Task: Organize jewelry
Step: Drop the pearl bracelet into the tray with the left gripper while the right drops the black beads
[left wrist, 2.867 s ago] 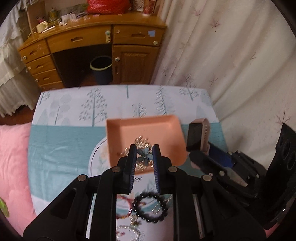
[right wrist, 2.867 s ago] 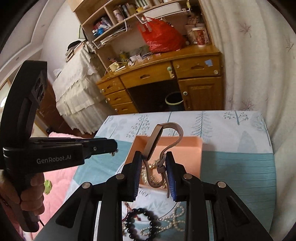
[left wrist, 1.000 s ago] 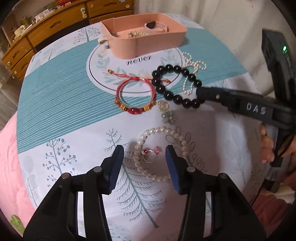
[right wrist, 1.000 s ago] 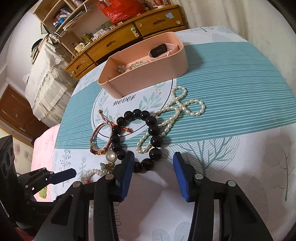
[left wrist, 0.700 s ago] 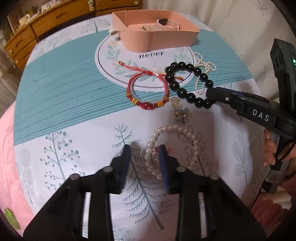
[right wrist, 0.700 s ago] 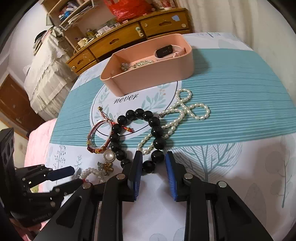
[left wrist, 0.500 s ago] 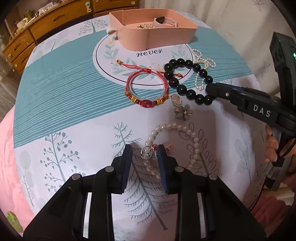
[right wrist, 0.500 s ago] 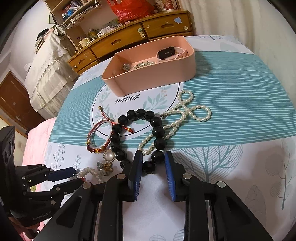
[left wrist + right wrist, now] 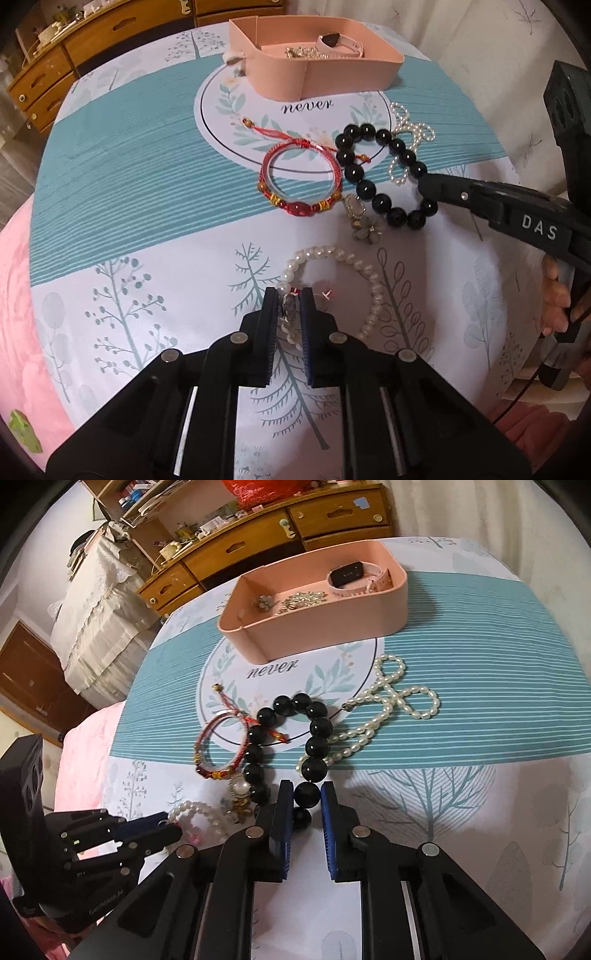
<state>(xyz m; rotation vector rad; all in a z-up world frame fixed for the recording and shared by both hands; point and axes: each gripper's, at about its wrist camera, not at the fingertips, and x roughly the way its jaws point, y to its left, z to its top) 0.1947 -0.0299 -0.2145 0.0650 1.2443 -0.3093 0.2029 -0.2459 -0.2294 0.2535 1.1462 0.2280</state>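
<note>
My left gripper (image 9: 289, 295) is shut on a small silver ring (image 9: 288, 307) inside the white pearl bracelet (image 9: 354, 263), low on the table. A second ring with a pink stone (image 9: 325, 295) lies just to its right. My right gripper (image 9: 306, 789) is shut on a bead of the black bead bracelet (image 9: 317, 726), which rests on the cloth. The pink tray (image 9: 325, 624) stands at the far side and holds a pink smartwatch (image 9: 351, 576), a gold chain (image 9: 301, 599) and a flower piece (image 9: 264, 602).
A red cord bracelet (image 9: 299, 181), a pearl necklace (image 9: 388, 698) and a pearl flower brooch (image 9: 364, 221) lie on the patterned tablecloth (image 9: 129, 177). A wooden desk (image 9: 295, 528) stands beyond the table. Pink bedding (image 9: 14, 295) lies at the left.
Both grippers left the tray, came down to the table open, then closed: the left on the ring, the right on a black bead.
</note>
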